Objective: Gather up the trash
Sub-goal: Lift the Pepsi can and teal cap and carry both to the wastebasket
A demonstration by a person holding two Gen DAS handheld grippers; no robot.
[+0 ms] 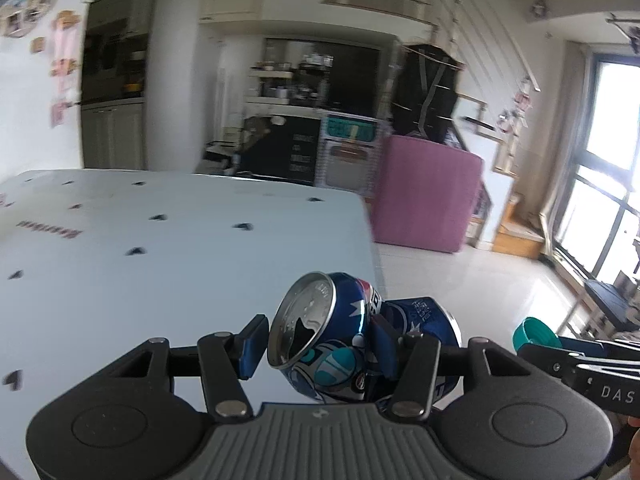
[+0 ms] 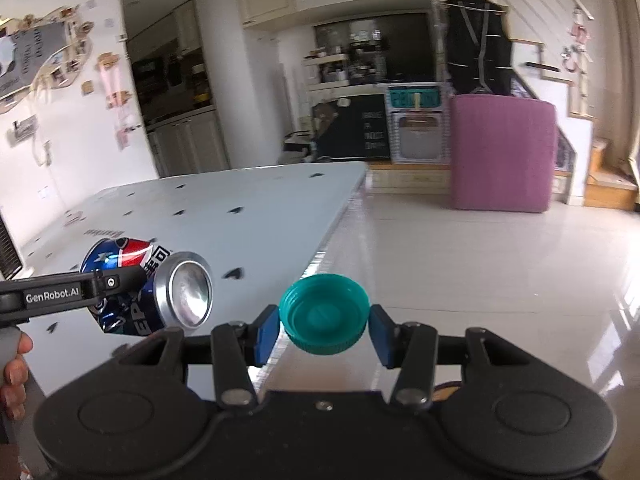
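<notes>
Our left gripper grasps a dented blue aluminium can, our right gripper a teal plastic cap, above the white dotted table; a purple box stands beyond.

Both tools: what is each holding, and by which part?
Left tool: crushed blue soda can, by its dented sides. Right tool: teal bottle cap, by its ribbed rim.

Glossy dented metal can, ribbed teal plastic cap, smooth matt white tabletop, shiny tiled floor.
</notes>
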